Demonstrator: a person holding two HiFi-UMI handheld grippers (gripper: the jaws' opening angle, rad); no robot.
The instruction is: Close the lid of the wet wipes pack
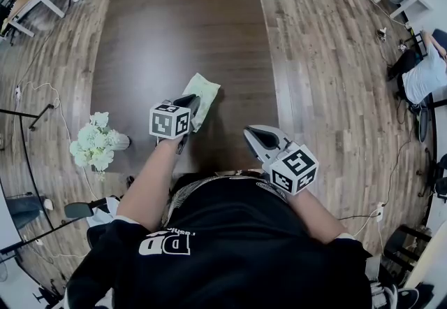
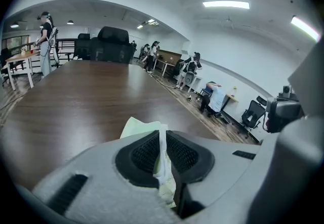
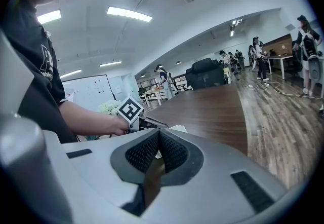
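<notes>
A pale green wet wipes pack (image 1: 201, 93) lies on the dark brown table (image 1: 178, 21), near its front edge. My left gripper (image 1: 190, 102) reaches onto the pack's near end. In the left gripper view the left gripper (image 2: 162, 134) has its pads pressed on a thin white and green part of the pack (image 2: 137, 127); which part I cannot tell. My right gripper (image 1: 253, 135) hovers to the right of the pack, apart from it. Seen in the right gripper view, the right gripper (image 3: 158, 134) has its jaws together with nothing between them, and the pack (image 3: 177, 128) peeks out behind.
White flowers (image 1: 94, 143) stand at the table's left edge, close to my left arm. Black chairs (image 2: 109, 43) sit at the table's far end. People (image 2: 45, 40) and desks are farther off on the wooden floor (image 1: 328, 56).
</notes>
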